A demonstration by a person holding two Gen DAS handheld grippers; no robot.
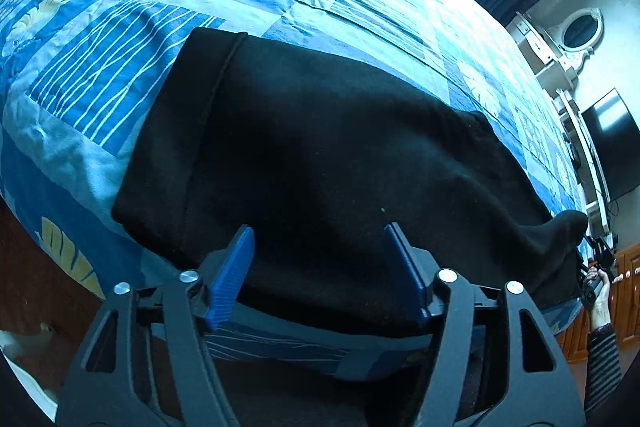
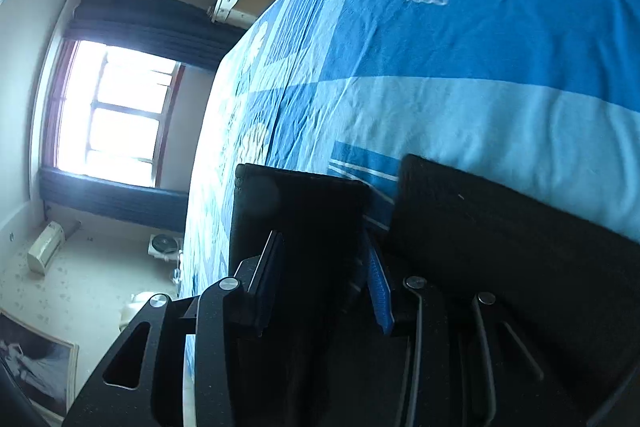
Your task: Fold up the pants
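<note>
Black pants (image 1: 320, 155) lie flat on a blue patterned bedspread (image 1: 120, 27), waistband at the left, legs running to the right. My left gripper (image 1: 320, 267) is open, its blue pads (image 1: 232, 275) hovering over the near edge of the pants. My right gripper shows far right in the left wrist view (image 1: 596, 251), lifting a leg end (image 1: 568, 227). In the right wrist view the right gripper (image 2: 324, 267) has a black leg cuff (image 2: 300, 211) between its blue pads (image 2: 378, 291); another black leg (image 2: 500, 227) lies to the right.
The bedspread (image 2: 480, 47) fills the bed. A window with dark curtains (image 2: 116, 107), a white dresser with an oval mirror (image 1: 580, 27), a dark TV (image 1: 612, 147) and wooden cabinets (image 1: 628, 275) line the room. The bed's near edge drops to a dark floor.
</note>
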